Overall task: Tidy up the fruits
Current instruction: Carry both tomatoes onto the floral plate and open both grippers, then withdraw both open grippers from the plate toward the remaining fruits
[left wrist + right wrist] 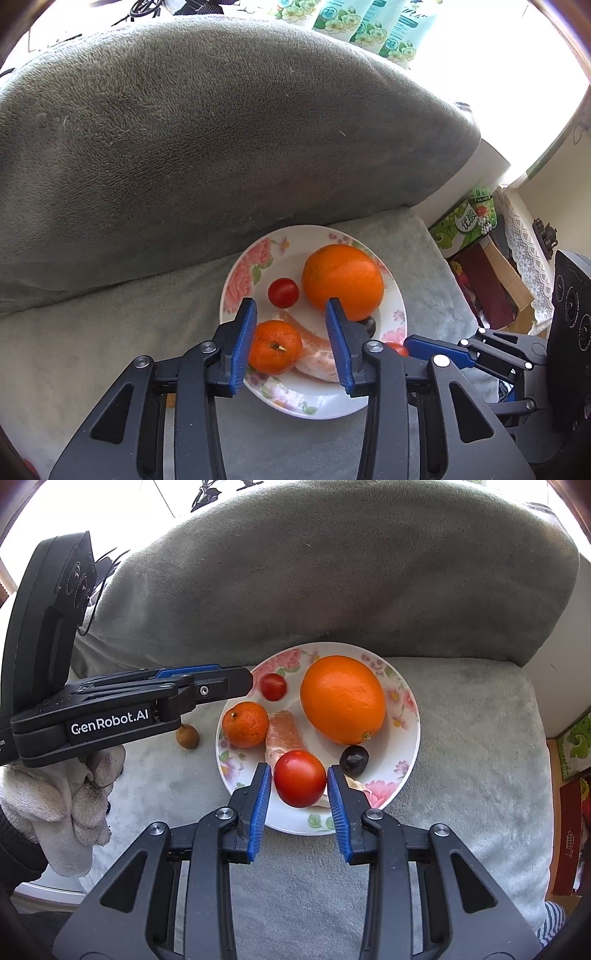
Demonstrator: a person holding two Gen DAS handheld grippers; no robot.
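A floral plate (391,306) (410,734) sits on a grey sofa seat. It holds a large orange (342,281) (342,699), a mandarin (275,347) (245,724), a small cherry tomato (283,292) (273,686), a peeled pink fruit segment (317,354) (284,734), a dark plum (354,759) and a red tomato (300,778). My left gripper (291,334) is open above the mandarin. My right gripper (297,794) is open, its blue pads either side of the red tomato with small gaps.
A small brown kiwi-like fruit (187,736) lies on the seat left of the plate. The grey sofa backrest (221,129) rises behind the plate. Boxes and bags (476,251) stand beyond the sofa's right end. A gloved hand (74,794) holds the left gripper.
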